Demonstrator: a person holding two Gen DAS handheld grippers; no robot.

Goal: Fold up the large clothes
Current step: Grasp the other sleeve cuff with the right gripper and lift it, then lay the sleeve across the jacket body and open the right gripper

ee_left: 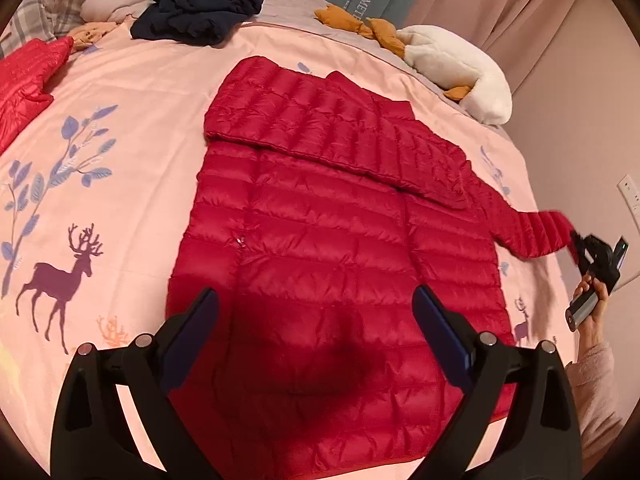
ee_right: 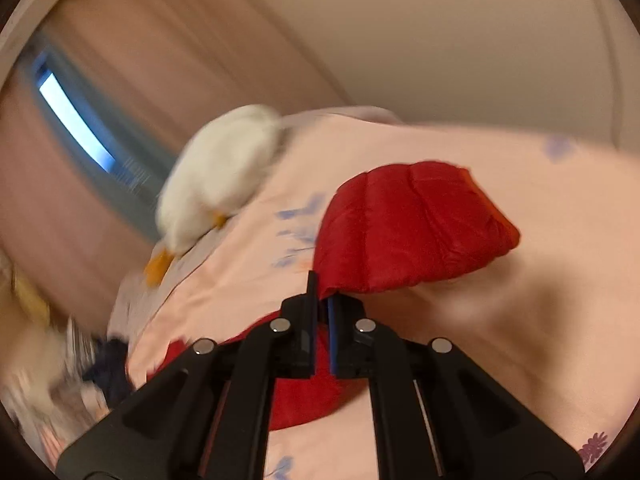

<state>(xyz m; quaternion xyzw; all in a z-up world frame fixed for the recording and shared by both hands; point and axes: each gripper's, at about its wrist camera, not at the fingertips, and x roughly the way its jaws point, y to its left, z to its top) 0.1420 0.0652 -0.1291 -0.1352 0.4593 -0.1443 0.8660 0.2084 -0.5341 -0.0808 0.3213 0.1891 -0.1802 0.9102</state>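
A red quilted down jacket point(ee_left: 320, 232) lies flat on the pink bedspread point(ee_left: 132, 160). One sleeve is folded across its upper part. My left gripper point(ee_left: 316, 300) is open and empty, hovering above the jacket's lower half. My right gripper point(ee_left: 582, 252) is shut on the cuff of the other sleeve point(ee_left: 540, 236) and holds it out to the right, off the bed's surface. In the right wrist view the gripper point(ee_right: 323, 300) pinches the red sleeve point(ee_right: 412, 228), which rises puffed above the jaws.
A dark navy garment point(ee_left: 196, 8) lies at the far side of the bed. Another red garment point(ee_left: 24, 80) lies at the left. A white plush duck point(ee_left: 460, 68) lies at the far right, also in the right wrist view point(ee_right: 220, 176). Curtains and wall lie beyond.
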